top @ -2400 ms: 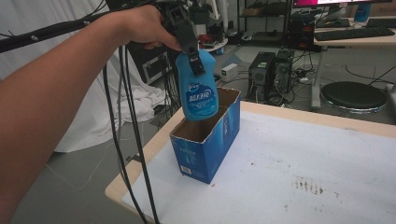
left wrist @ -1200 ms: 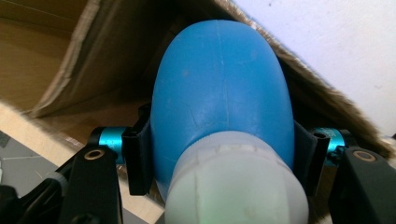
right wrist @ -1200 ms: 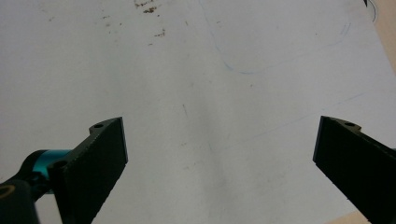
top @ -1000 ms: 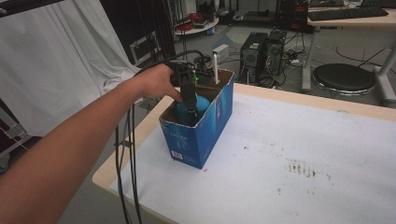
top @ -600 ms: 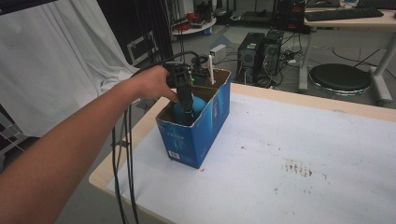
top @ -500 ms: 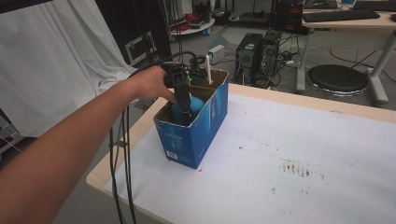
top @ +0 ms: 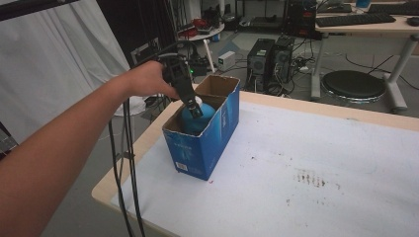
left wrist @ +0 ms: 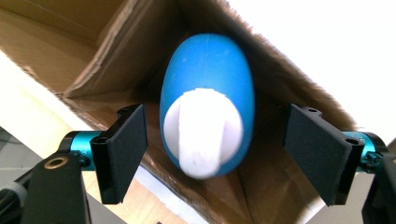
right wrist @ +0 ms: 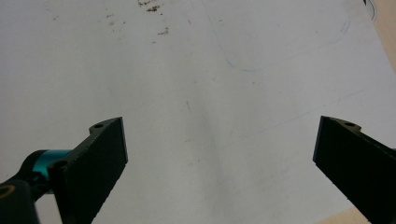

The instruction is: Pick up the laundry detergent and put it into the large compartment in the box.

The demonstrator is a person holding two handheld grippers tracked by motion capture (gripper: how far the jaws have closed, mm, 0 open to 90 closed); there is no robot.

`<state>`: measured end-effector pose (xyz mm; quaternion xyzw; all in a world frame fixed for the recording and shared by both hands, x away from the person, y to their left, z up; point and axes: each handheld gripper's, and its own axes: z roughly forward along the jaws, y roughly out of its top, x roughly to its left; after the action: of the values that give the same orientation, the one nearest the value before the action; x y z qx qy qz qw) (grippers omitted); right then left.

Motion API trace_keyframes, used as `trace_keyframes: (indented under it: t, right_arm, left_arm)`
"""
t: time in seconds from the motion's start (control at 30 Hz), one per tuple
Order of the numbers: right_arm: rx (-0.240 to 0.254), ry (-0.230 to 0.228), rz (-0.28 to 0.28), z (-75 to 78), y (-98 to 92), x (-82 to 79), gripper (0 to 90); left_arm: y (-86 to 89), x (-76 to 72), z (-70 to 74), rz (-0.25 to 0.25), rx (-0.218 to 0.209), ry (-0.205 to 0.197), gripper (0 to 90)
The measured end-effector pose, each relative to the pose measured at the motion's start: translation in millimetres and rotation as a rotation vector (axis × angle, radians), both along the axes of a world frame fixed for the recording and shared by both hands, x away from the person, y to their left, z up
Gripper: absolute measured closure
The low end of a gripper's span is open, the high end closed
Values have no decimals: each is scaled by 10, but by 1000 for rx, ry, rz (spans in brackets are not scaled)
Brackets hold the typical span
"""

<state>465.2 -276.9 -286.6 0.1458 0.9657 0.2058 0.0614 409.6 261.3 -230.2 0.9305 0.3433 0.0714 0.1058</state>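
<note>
Blue bottle (left wrist: 208, 100) in box (top: 207, 143) | left tongs (left wrist: 215, 154) just opening, clear of it

Bright even light; table (top: 316, 148) glare; close bottle cap (left wrist: 203, 130) perhaps slightly blurred.

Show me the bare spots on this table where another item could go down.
Free: the white table right of the blue box, around the brown specks. Crowded: the box's near half, filled by the blue bottle under the open left tool.
</note>
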Motion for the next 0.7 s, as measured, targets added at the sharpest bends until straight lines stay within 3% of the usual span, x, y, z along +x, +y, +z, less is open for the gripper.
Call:
trace_keyframes:
  t: [0.13, 0.2, 0.37, 0.5, 0.57, 0.7]
  right_arm:
    - [3, -4, -1, 16, -4, -13, 20]
    - [-1, -5, -6, 26, -6, -21, 20]
    - [8, -14, -6, 42, 7, -36, 20]
    - [13, -21, 2, 63, 20, -63, 21]
    - [14, -24, -2, 79, 13, -81, 20]
    - [15, -29, -5, 101, -11, -114, 21]
  left_arm:
    - [-30, -69, 106, -3, -1, -13, 221]
    - [-70, -145, 232, -48, -35, -33, 221]
    - [-197, -205, 381, -95, -40, -60, 221]
    - [-328, -223, 425, -122, -38, -75, 221]
    - [-404, -228, 431, -135, -16, -85, 146]
    - [-541, -239, 427, -178, -14, -77, 134]
